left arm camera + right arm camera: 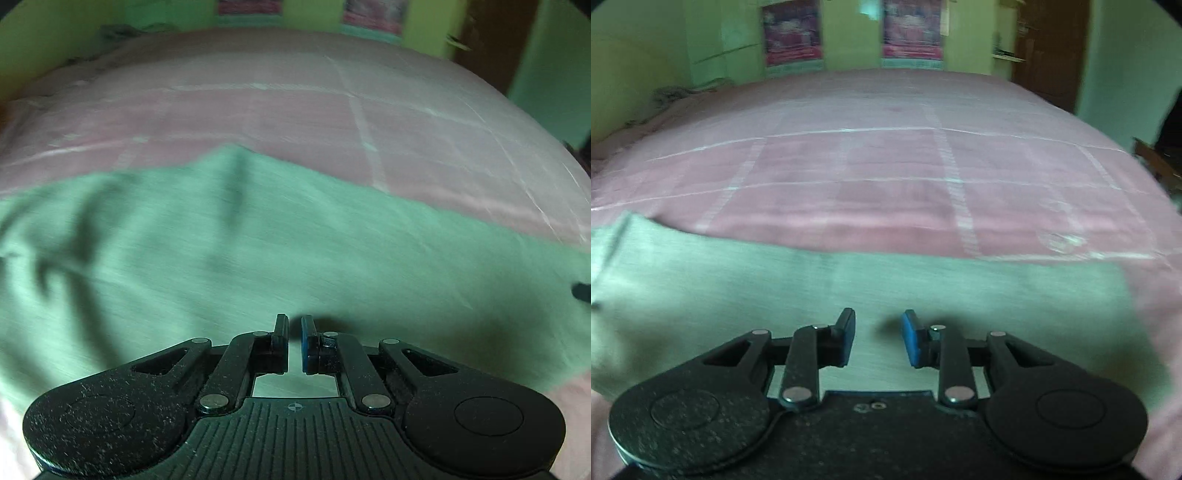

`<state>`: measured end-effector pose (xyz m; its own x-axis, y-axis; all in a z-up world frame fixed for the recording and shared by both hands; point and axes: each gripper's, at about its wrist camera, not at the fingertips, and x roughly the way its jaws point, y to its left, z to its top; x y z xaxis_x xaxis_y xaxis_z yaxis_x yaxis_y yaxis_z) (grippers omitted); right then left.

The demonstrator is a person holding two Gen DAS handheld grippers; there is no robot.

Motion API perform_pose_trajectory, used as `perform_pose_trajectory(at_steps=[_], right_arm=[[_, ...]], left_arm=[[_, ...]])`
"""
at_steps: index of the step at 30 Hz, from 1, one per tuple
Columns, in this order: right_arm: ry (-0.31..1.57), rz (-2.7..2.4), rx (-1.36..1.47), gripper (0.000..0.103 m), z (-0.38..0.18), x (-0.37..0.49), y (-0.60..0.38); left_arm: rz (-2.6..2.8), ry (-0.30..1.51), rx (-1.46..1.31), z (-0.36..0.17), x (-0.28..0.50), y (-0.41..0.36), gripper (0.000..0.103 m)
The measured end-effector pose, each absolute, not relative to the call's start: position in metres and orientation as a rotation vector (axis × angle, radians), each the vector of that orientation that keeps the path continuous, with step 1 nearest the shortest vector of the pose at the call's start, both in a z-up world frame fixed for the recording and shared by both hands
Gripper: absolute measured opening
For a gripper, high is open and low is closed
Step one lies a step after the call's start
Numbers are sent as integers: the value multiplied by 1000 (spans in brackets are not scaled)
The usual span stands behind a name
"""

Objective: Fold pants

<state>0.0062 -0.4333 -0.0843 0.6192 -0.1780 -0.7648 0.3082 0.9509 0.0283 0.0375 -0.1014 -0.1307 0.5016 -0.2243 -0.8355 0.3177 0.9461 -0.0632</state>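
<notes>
Pale green pants (pixel 229 236) lie spread across a pink bed sheet (pixel 295 110), wrinkled at the left. My left gripper (pixel 294 325) hovers just above the pants, its fingers a narrow gap apart with nothing between them. In the right wrist view the pants (pixel 849 288) lie flat, their right end near the frame's right side. My right gripper (pixel 877 325) is open and empty just above the cloth. A dark tip at the left wrist view's right edge (pixel 581 290) is probably the other gripper.
The pink checked sheet (pixel 886 166) covers a wide bed beyond the pants. Green walls with posters (pixel 792 33) stand at the back. A brown door (pixel 1049 48) is at the far right. Crumpled cloth (pixel 676 92) lies at the bed's far left.
</notes>
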Motion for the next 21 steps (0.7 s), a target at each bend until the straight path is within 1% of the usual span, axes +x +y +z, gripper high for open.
perform_pose_trajectory(at_steps=[3, 4, 6, 8, 9, 10, 12, 18, 19, 21], right_arm=[[889, -344, 208, 27, -92, -14, -465], [896, -345, 205, 25, -97, -21, -473], [896, -357, 196, 21, -103, -36, -489], [892, -369, 244, 21, -97, -43, -497], [892, -375, 254, 27, -92, -45, -498], [883, -373, 259, 30, -87, -48, -497], [865, -359, 273, 31, -81, -55, -496], [852, -405, 481, 31, -77, -95, -527], [848, -422, 513, 33, -75, -102, -533], [852, -470, 568, 40, -73, -114, -546]], left_arm=[[-321, 960, 180, -142, 19, -128, 5], [-315, 955, 190, -142, 15, -130, 5], [-306, 980, 173, -136, 12, -128, 5], [-312, 993, 156, -129, 12, -130, 5], [-323, 992, 151, -127, 16, -129, 5], [-335, 992, 145, -125, 14, -135, 5], [-363, 1001, 126, -121, 9, -149, 5], [-432, 1020, 99, -123, -5, -193, 5], [-434, 1028, 92, -126, -6, -197, 5], [-427, 1037, 86, -132, -7, -200, 5]])
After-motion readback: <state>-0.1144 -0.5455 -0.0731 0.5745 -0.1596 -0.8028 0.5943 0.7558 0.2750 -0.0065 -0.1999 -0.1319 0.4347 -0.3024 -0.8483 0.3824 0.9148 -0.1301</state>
